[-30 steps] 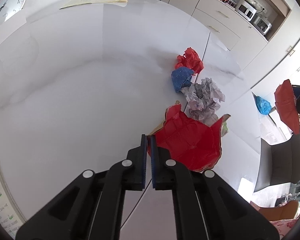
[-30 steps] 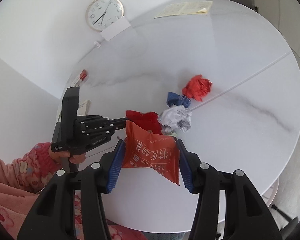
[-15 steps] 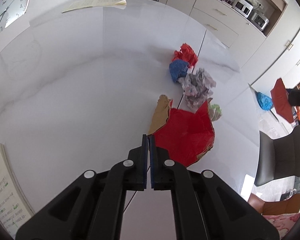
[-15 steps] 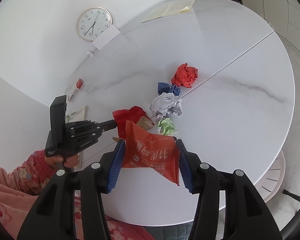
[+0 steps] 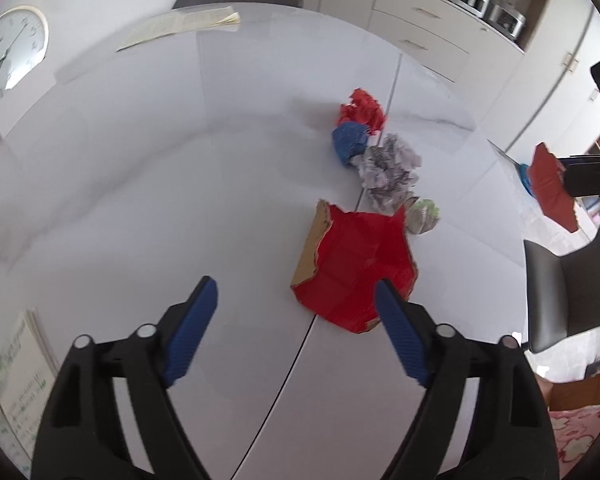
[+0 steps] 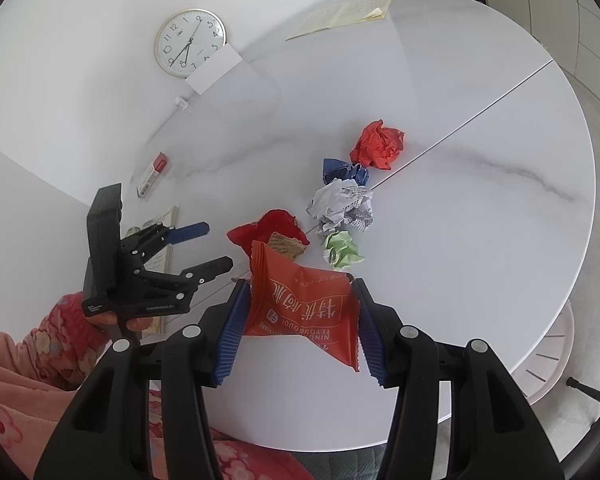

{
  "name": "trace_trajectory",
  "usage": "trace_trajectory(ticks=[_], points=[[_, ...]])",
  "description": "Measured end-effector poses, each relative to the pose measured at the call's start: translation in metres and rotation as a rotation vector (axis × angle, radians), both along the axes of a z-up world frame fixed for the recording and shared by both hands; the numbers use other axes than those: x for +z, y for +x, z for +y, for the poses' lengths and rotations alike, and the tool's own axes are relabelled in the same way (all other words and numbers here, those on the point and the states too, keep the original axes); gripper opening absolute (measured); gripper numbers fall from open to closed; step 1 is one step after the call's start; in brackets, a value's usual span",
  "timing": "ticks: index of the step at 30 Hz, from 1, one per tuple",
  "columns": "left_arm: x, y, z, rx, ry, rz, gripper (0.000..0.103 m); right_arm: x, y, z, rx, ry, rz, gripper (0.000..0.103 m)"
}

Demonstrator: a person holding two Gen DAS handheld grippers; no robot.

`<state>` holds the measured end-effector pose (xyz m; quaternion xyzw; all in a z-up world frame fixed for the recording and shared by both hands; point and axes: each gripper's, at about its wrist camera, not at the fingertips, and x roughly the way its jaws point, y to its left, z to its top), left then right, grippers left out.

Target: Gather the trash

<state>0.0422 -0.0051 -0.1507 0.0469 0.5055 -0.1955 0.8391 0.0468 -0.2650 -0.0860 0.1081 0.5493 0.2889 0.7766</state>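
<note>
My left gripper (image 5: 296, 300) is open and empty above the white table (image 5: 140, 184), just short of a flat red cardboard piece (image 5: 356, 268) lying there. Beyond it lie a green paper ball (image 5: 422, 216), a grey printed paper ball (image 5: 390, 172), a blue ball (image 5: 350, 140) and a red ball (image 5: 362, 110). My right gripper (image 6: 300, 320) is shut on an orange-red snack wrapper (image 6: 300, 304), held above the table's near edge. The same trash row shows in the right wrist view: red cardboard (image 6: 268, 232), green ball (image 6: 342, 248), grey ball (image 6: 340, 206).
A wall clock (image 6: 190, 42) leans at the table's back. An open booklet (image 6: 344, 14) lies at the far edge, a small red-white box (image 6: 154, 174) and a leaflet (image 5: 16, 364) at the left. A grey chair (image 5: 572, 288) stands to the right.
My left gripper has opened and let go of the red cardboard, which now lies flat on the table. My right gripper has lifted and drawn back with the wrapper.
</note>
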Motion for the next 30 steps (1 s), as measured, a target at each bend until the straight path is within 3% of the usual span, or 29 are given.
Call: trace_trajectory(ticks=[6,11,14,19,22,24,28,30], points=[[0.012,-0.002,-0.026,-0.162,0.022,-0.012,0.096,-0.002,-0.009,-0.006,-0.036,0.008,0.007,0.053],[-0.005,0.001,-0.059,-0.291,0.192,-0.04,0.096,-0.007,-0.017,-0.011,-0.074,0.018,0.017,0.053],[-0.017,0.008,-0.067,-0.308,0.245,-0.033,0.096,-0.01,-0.022,-0.011,-0.085,0.025,0.02,0.053],[-0.03,0.025,-0.069,-0.29,0.218,0.007,0.095,-0.013,-0.027,-0.009,-0.087,0.014,0.021,0.053],[-0.036,0.031,-0.067,-0.274,0.18,0.044,0.077,-0.015,-0.03,-0.011,-0.089,0.011,0.025,0.053],[-0.037,0.032,-0.064,-0.256,0.163,0.064,0.059,-0.015,-0.031,-0.015,-0.094,0.012,0.026,0.053],[-0.034,0.03,-0.06,-0.217,0.147,0.051,0.052,-0.015,-0.032,-0.026,-0.111,0.009,0.028,0.053],[-0.029,0.029,-0.057,-0.192,0.123,0.047,0.043,-0.014,-0.032,-0.032,-0.121,0.005,0.027,0.053]])
